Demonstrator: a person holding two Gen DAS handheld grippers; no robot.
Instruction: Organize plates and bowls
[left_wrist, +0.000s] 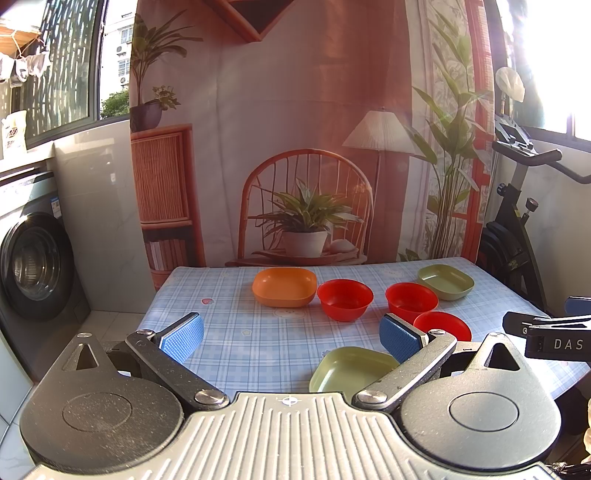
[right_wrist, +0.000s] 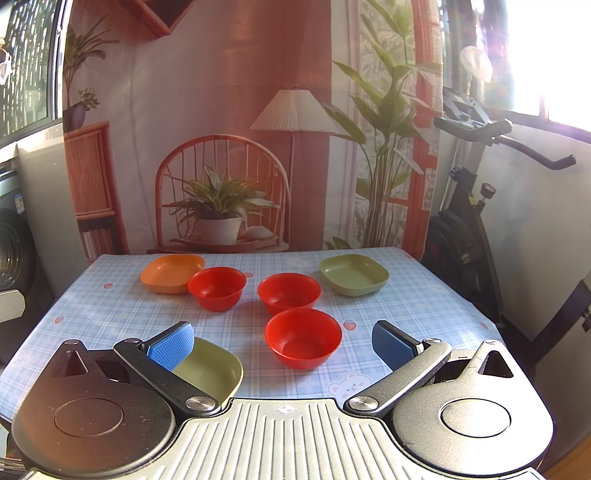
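- Both tools I am steering hang above the near edge of the table, tilted a little downward, with nothing between their blue pads.
- My left gripper (left_wrist: 291, 338) is spread fully wide and empty; my right gripper (right_wrist: 282, 345) is likewise released and holds nothing.
- On the blue checked tablecloth (right_wrist: 110, 314) six dishes lie scattered, none stacked.
- Nearest me sits a green squarish plastic plate (right_wrist: 212, 369), partly hidden behind the right tool's left finger.
- Just right of it stands the near red round plastic bowl (right_wrist: 303, 338), squarely ahead of the right jaws.
- Beyond are two more red bowls, one left (right_wrist: 217, 288) and one middle (right_wrist: 289, 294), near each other but apart.
- At the far left lies an orange squarish plate (right_wrist: 172, 273), almost touching the left red bowl; at the far right, a second green plate (right_wrist: 354, 274).
- I judge the first step is gripping one rim: approach low, one pad inside, one outside.
- Neighbouring bowls crowd the reach; a wide jaw may nudge them.
- An exercise bike (right_wrist: 476, 221) stands beside the table's right edge, clear of it.
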